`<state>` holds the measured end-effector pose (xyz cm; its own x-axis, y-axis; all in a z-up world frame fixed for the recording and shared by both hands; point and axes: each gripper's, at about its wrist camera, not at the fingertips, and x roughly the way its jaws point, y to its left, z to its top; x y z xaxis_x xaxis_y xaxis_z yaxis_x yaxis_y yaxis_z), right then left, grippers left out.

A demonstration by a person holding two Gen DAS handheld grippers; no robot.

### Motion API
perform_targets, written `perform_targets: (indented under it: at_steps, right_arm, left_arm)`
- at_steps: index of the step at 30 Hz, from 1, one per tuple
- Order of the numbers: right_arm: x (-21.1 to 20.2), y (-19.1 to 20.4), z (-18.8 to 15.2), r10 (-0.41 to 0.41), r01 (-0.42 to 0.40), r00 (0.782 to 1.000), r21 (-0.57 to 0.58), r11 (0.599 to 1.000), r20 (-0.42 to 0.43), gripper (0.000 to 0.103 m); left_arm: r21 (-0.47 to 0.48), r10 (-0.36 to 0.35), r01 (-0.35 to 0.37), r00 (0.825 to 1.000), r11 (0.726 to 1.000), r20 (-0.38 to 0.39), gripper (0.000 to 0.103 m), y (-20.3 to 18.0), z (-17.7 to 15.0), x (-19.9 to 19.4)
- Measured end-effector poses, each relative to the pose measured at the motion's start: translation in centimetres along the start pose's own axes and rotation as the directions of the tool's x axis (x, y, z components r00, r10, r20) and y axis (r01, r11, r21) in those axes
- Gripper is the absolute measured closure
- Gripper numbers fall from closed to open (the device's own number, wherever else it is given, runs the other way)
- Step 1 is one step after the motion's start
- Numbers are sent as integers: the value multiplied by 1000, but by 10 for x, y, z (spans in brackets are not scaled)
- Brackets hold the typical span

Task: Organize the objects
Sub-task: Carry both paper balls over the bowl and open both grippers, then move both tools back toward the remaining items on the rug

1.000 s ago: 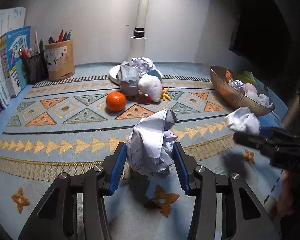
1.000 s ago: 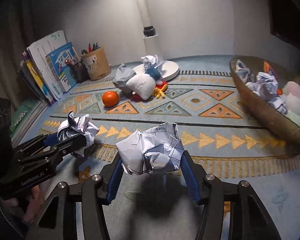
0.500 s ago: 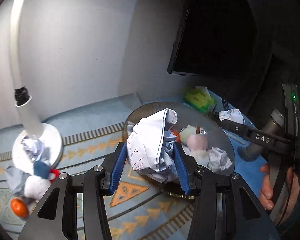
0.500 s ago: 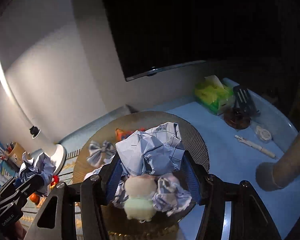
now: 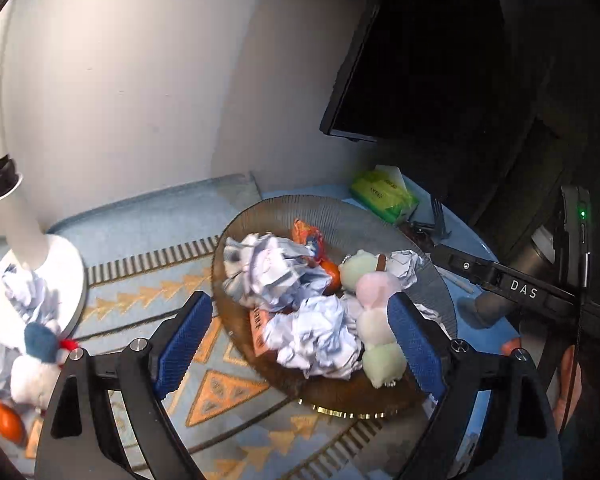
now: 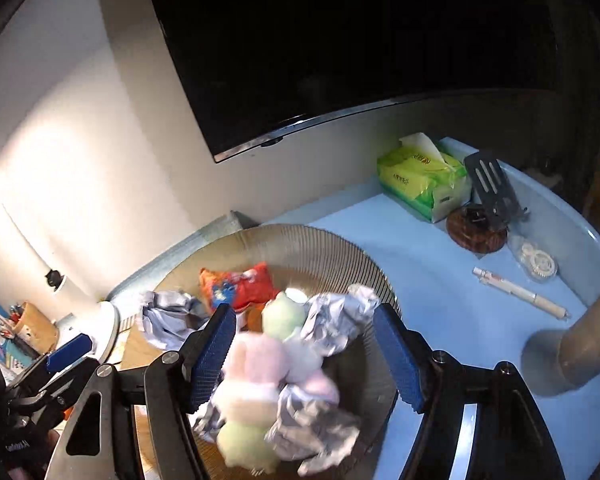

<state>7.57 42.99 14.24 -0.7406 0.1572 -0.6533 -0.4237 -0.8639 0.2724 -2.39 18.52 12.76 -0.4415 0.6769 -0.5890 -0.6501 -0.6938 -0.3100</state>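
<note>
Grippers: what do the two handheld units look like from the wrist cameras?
Both are black angular frames with silver bolts and ribbed blue finger pads. The left gripper and right gripper match. Seen from the left wrist, the right unit bears white "DAS" lettering, a green light and a thin black cable.

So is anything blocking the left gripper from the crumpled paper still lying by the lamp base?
Nothing visible blocks it. The left gripper, jaws just opened and empty, hangs over the bowl; the crumpled paper rests on the lamp base, with bare rug between.

both hand-held grippers' jaws just opened, paper balls (image 5: 320, 336) dropped into bowl (image 5: 432, 280)
</note>
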Motion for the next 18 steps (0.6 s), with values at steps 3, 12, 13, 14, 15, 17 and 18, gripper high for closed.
perform_targets:
  at_steps: [3,12,13,14,15,17,18]
  right_arm:
    - [-21,24,-17,90,-91,996,-22,996,-20,33]
    - [-47,150,-107,266,-292,954,-232,928,-136,30]
    - [-41,162,-121,261,-292,954,-258,921,-150,30]
    - [-34,172,-135,253,-288,955,-284,914,-154,30]
    - [-27,180,-147,247,-285,956,-307,908,-158,30]
    - [-11,188,-168,262,-312,945,-304,900,-193,30]
    - [-4,190,-175,269,-323,940,-297,898,-210,30]
  left_arm:
    - [-34,69,-67,996,997,48,14,12,-19,-50]
    - [-173,422,-402,901,899,99,1,92,-109,-180]
    - [-182,464,-444,882,877,81,1,103,-121,-182]
    - [-189,496,-477,866,858,65,1,116,-135,-184]
    - [-201,503,-484,862,852,57,1,127,-147,-183]
    - [-252,478,-451,877,856,54,1,148,-172,-185]
    - [-277,476,-446,878,851,46,1,156,-179,-182]
